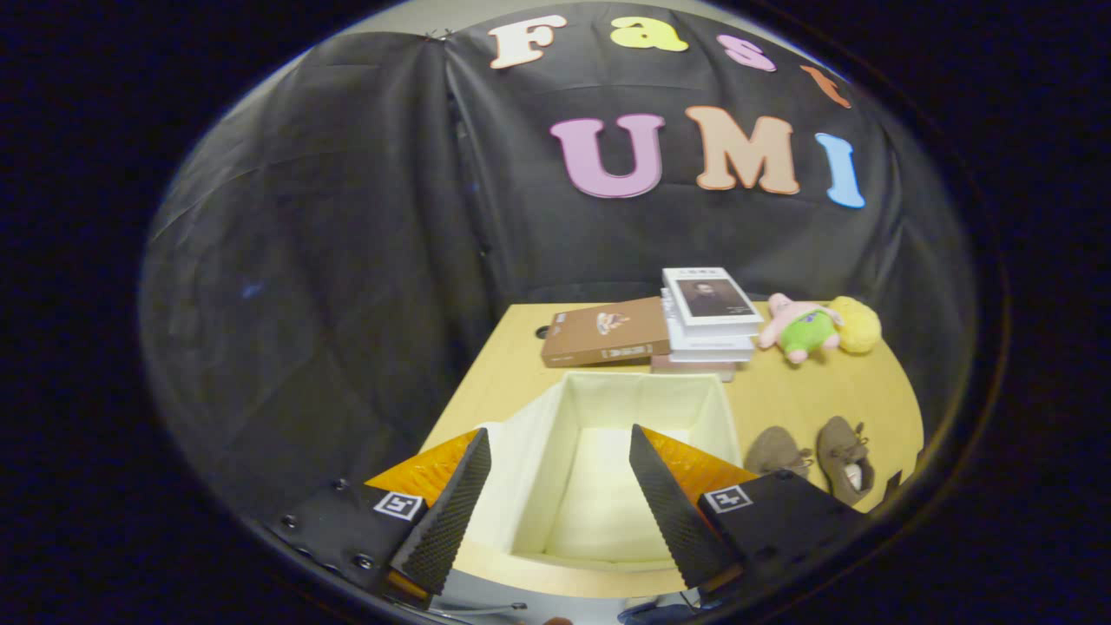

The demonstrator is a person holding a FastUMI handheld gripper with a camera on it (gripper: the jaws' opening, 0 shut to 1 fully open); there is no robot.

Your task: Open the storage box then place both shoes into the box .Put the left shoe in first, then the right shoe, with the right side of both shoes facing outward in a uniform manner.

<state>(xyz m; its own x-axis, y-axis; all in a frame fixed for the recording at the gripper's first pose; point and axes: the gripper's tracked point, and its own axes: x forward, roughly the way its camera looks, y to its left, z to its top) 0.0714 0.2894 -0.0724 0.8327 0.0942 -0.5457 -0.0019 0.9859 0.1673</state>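
A cream fabric storage box (542,434) stands open on the wooden table, its inside bare, just ahead of and below my fingers. My gripper (560,460) hovers above the box's near part, open, with nothing between its fingers. Two brown lace-up shoes lie on the table to the right of the box: one (775,450) close to the box's right wall, the other (846,456) further right, with its opening showing. Both shoes sit beyond my right finger (668,508).
Beyond the box lie a brown flat box (606,332) and a stack of books (707,321). A pink and green plush toy (798,328) and a yellow plush (857,324) rest at the table's far right. The table (781,391) ends at the black cloth wall.
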